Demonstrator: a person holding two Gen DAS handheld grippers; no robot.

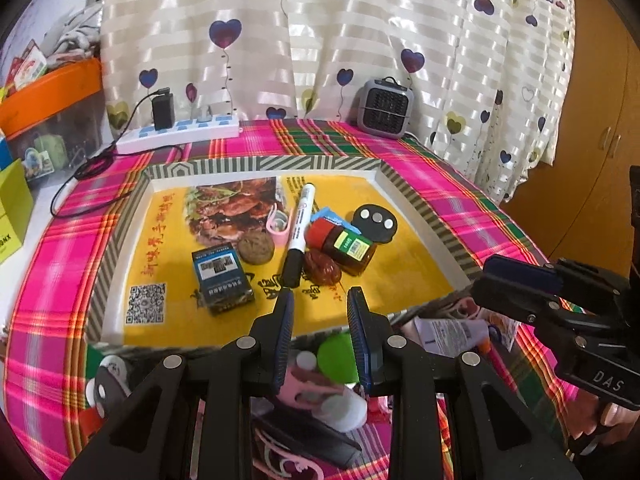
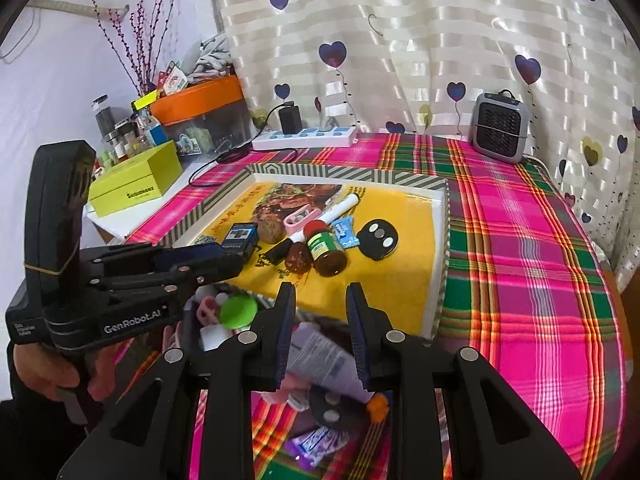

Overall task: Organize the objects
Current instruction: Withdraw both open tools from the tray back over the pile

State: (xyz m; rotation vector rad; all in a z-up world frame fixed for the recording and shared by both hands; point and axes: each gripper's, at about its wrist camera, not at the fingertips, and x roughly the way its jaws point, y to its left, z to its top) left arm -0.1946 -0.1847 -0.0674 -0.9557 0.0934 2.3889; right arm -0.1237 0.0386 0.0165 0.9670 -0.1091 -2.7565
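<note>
Currently both hand-held grippers, left (image 1: 320, 300) and right (image 2: 320, 296), hover wide and empty over the near clutter; sorted items cluster mid-tray in the striped-rim yellow tray (image 1: 416, 196), likely collection point.

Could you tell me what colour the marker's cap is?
Black; the marker shows best in the left wrist view.

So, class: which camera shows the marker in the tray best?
The left wrist view: the marker lies unobstructed, cap to tip. In the right wrist view the marker is partly hidden behind the jar.
</note>
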